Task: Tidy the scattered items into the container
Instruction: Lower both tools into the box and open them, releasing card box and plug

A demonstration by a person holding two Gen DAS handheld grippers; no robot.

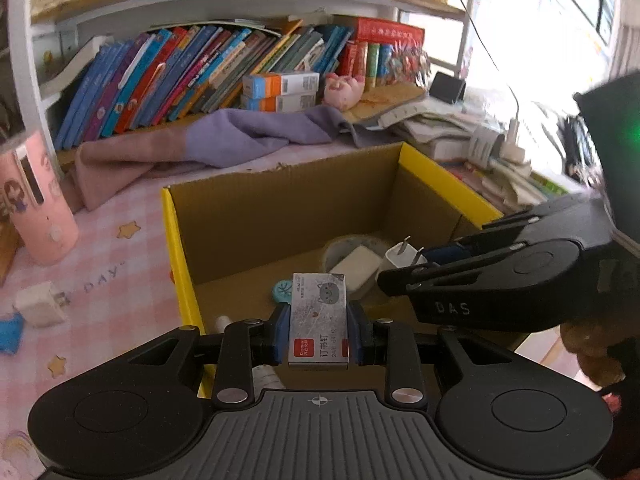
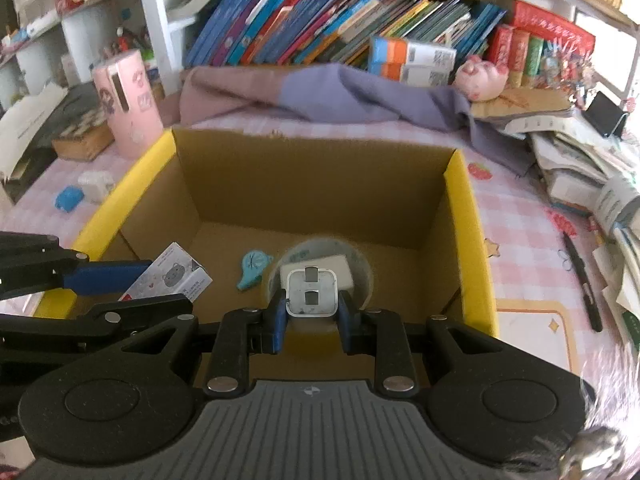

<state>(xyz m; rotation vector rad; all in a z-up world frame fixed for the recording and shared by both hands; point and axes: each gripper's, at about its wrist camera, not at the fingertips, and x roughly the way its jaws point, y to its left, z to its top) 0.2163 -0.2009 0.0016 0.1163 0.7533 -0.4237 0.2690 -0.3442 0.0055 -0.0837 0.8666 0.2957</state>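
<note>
Pink checked tabletop (image 2: 520, 232); one cardboard box (image 2: 312, 184); two chargers (one (image 2: 311, 292) clamped by right gripper (image 2: 312, 312), prongs toward the camera); left gripper (image 1: 319, 332) clamps one staple box (image 1: 319, 316), long axis pointing away.

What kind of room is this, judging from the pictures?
Probably a child's study desk at home: a shelf of colourful children's books, a pink checked desk mat printed with stars, and a pink pig toy beside stacked workbooks.
</note>
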